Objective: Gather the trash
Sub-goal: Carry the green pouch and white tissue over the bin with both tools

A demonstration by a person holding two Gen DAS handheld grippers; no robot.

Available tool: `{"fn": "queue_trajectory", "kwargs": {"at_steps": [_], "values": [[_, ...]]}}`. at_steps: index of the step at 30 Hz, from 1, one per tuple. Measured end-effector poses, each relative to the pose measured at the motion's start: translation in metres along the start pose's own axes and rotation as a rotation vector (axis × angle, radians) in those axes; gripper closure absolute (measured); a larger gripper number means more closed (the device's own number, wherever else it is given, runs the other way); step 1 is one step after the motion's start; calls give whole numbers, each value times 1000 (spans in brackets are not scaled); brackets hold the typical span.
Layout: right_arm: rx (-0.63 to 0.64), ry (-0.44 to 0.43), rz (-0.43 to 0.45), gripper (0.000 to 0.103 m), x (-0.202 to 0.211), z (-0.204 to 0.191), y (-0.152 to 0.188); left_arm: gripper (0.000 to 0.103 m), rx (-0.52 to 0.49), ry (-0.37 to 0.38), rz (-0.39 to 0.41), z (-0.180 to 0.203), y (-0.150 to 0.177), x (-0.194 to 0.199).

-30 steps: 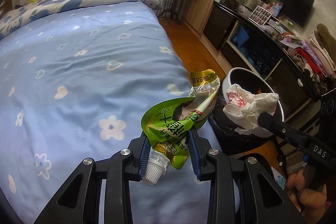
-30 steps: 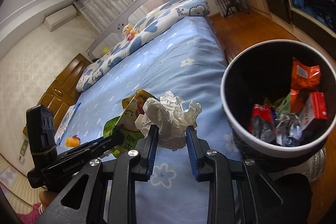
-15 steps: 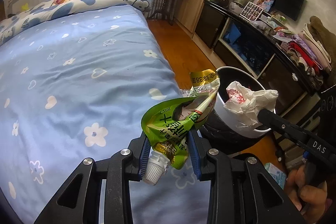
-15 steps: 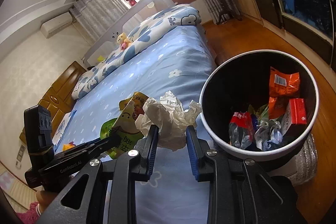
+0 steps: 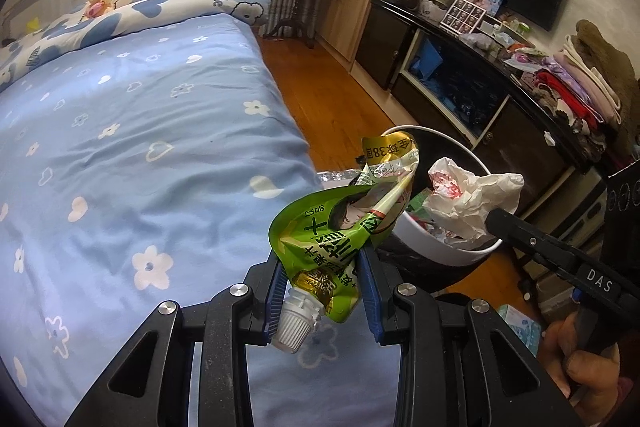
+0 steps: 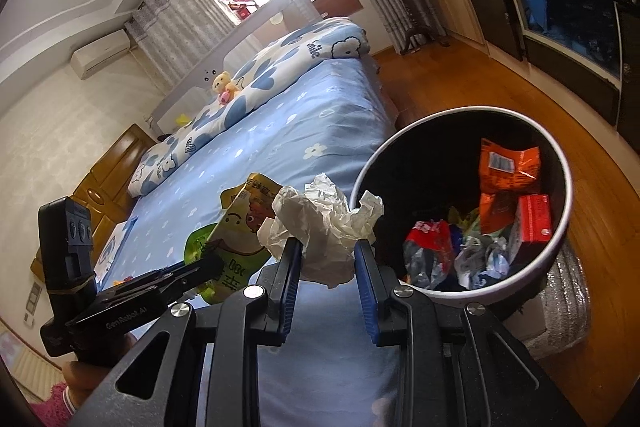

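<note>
My left gripper (image 5: 324, 279) is shut on a crumpled green drink pouch (image 5: 336, 231) with a white spout, held above the bed's right edge. My right gripper (image 6: 326, 259) is shut on a crumpled white tissue (image 6: 324, 223); in the left wrist view the tissue (image 5: 468, 191) hangs over the bin. The round bin (image 6: 558, 211), white-rimmed with a black inside, stands on the floor beside the bed and holds several wrappers (image 6: 504, 187). In the left wrist view its rim (image 5: 440, 247) lies just right of the pouch. The pouch (image 6: 236, 227) also shows in the right wrist view.
A bed with a blue flowered sheet (image 5: 132, 155) fills the left. Wooden floor (image 5: 328, 95) runs along its right side. A dark cabinet (image 5: 472, 83) with clutter and folded clothes (image 5: 580, 91) lines the right wall. A silver padded thing (image 6: 560, 303) sits under the bin.
Both grippers have moved right, towards the bin, with their trash still held. The bin looks larger and closer in both views, and the tissue now hangs over its opening.
</note>
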State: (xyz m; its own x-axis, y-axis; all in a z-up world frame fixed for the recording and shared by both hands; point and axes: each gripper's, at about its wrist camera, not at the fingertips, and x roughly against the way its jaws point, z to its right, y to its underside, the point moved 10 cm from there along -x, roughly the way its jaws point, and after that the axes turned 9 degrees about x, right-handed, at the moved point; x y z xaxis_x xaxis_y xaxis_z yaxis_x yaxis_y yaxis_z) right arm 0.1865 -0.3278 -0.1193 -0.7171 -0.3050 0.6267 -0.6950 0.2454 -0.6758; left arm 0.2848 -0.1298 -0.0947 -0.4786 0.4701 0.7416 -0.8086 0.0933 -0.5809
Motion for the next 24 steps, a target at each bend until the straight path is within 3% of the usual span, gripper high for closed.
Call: {"fn": "queue_trajectory", "kwargs": {"at_steps": [24], "values": [[-37,101,24,75,24,48,-9,71,-78,15,-38,44,-9,-30]]}}
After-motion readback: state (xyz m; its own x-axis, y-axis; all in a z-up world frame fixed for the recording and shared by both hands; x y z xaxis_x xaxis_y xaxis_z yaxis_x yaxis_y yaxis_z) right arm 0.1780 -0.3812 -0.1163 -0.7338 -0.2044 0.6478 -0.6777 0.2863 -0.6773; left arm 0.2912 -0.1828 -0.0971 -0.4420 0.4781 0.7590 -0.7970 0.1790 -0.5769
